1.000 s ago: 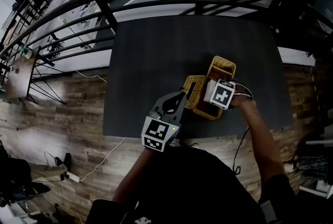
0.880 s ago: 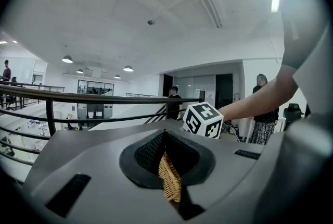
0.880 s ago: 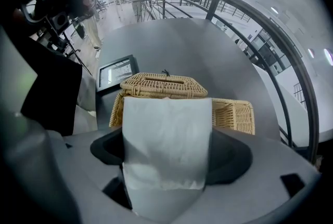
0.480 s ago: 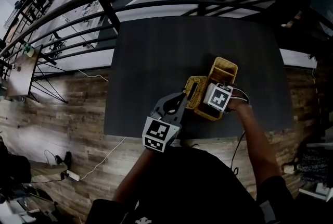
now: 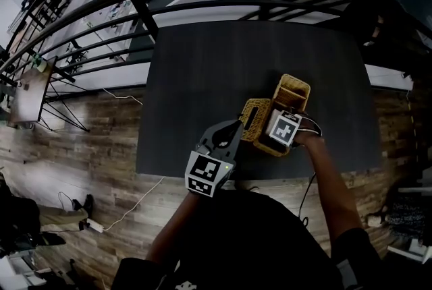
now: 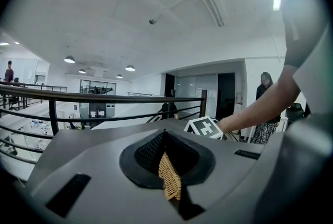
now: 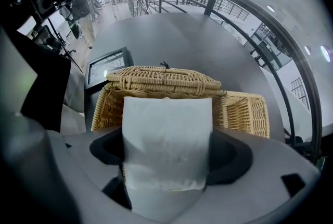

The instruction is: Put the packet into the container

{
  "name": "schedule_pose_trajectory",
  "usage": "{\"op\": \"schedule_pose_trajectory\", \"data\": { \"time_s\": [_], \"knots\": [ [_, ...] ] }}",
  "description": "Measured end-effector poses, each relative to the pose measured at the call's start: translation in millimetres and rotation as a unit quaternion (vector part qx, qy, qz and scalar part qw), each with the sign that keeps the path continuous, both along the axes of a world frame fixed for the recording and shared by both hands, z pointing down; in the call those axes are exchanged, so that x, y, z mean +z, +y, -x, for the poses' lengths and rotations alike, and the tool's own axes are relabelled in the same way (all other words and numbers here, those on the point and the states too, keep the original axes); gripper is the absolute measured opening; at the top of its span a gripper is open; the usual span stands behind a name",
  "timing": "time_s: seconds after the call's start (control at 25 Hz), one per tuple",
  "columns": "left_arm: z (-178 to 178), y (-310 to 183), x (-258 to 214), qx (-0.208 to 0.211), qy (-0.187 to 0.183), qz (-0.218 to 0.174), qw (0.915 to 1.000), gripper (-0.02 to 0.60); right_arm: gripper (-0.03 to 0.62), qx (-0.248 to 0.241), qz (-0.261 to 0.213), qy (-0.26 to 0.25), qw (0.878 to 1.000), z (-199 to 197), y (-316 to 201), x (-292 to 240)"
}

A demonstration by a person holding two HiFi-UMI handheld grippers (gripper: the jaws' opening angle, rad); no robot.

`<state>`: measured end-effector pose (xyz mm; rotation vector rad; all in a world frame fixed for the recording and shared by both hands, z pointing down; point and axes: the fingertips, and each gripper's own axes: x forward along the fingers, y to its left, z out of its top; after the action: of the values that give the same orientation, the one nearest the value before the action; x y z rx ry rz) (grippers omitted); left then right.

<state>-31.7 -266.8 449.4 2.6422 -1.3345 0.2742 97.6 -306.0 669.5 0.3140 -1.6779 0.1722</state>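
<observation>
White packet (image 7: pixel 166 129), pinched upright in the right gripper (image 7: pixel 167 165), jaws set wide on its two flanks, poised over the open wicker basket (image 7: pixel 244 108). The left gripper (image 5: pixel 233 133) is clamped on the woven lid (image 5: pixel 254 117), holding it up at the basket's side. My call: lower the packet straight down, clear of the lid's edge, and release only once it's below the rim. The dark table (image 5: pixel 202 66) carries the lot. No brand, label or readable print on packet or wicker.
</observation>
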Motion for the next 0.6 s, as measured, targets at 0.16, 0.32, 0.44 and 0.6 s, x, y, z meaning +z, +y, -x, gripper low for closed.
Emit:
{"op": "schedule_pose_trajectory", "data": {
  "time_s": [0.16,0.32,0.44,0.6],
  "knots": [
    [1.0,1.5,2.0,-0.001,-0.001,0.004,1.0,0.008,0.439,0.006,0.006,-0.014,1.0,1.6,4.1,4.7],
    [2.6,0.4,1.7,-0.004,0.003,0.003,1.0,0.006,0.439,0.011,0.002,-0.017,1.0,2.2,3.3,9.2],
    [2.9,-1.3,-1.2,-0.004,0.009,-0.001,1.0,0.008,0.439,0.018,0.003,-0.026,1.0,2.9,2.9,9.7],
    [2.4,-2.9,-2.7,-0.004,0.015,0.0,0.9999,0.008,0.453,0.02,-0.014,-0.049,0.998,5.5,-1.3,6.9]
  ]
}}
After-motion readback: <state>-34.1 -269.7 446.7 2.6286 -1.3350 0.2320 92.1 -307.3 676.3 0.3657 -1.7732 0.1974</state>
